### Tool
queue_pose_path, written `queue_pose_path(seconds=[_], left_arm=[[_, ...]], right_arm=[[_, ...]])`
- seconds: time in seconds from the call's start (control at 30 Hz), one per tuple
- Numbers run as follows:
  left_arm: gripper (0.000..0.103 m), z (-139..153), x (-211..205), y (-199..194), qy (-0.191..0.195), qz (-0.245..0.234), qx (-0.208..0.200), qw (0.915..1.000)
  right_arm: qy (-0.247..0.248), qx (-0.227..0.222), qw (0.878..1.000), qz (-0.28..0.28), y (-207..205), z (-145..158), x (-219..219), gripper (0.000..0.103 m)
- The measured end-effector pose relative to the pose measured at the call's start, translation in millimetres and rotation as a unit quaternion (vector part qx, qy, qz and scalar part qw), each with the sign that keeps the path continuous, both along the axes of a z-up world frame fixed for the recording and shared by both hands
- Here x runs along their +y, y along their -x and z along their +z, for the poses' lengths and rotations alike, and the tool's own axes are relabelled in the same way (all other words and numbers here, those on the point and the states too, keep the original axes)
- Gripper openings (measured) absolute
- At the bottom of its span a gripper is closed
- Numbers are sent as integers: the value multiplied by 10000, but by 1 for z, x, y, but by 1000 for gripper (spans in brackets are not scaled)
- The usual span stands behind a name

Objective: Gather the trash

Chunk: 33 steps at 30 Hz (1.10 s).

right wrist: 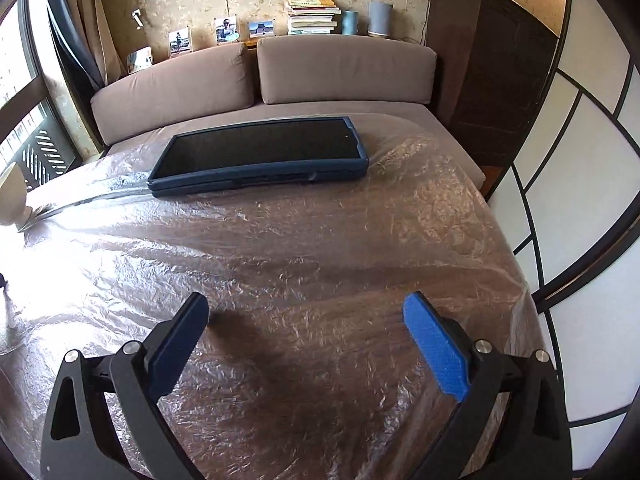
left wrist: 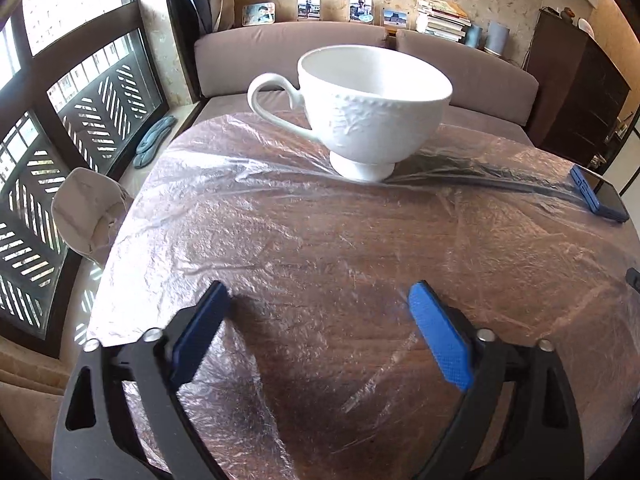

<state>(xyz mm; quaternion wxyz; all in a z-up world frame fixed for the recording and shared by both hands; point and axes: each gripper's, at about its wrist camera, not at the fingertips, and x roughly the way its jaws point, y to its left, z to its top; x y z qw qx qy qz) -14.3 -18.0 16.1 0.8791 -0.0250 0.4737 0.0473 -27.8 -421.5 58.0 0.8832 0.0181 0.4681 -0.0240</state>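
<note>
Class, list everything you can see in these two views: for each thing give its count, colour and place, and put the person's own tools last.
plastic sheet: one, clear and crinkled, spread over the brown table.
cup: one, white, upright on the sheet, handle towards the window.
phone: one, dark screen, blue case, flat on the sheet's far side.
sofa: one, brown, behind the table.
books: one stack, pale, on the ledge behind the sofa.
photos: several, along that ledge.
left gripper: one, black with blue pads, open over the sheet.
right gripper: one, same colours, open over the sheet.
</note>
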Motion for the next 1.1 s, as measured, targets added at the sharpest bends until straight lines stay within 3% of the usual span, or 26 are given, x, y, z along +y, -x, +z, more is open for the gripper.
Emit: queue_pose_path(seconds=[1.1], left_arm=[[102, -3, -1, 4, -6, 67, -107, 9999]], right_arm=[[64, 50, 10000, 14, -5, -2, -2, 99]])
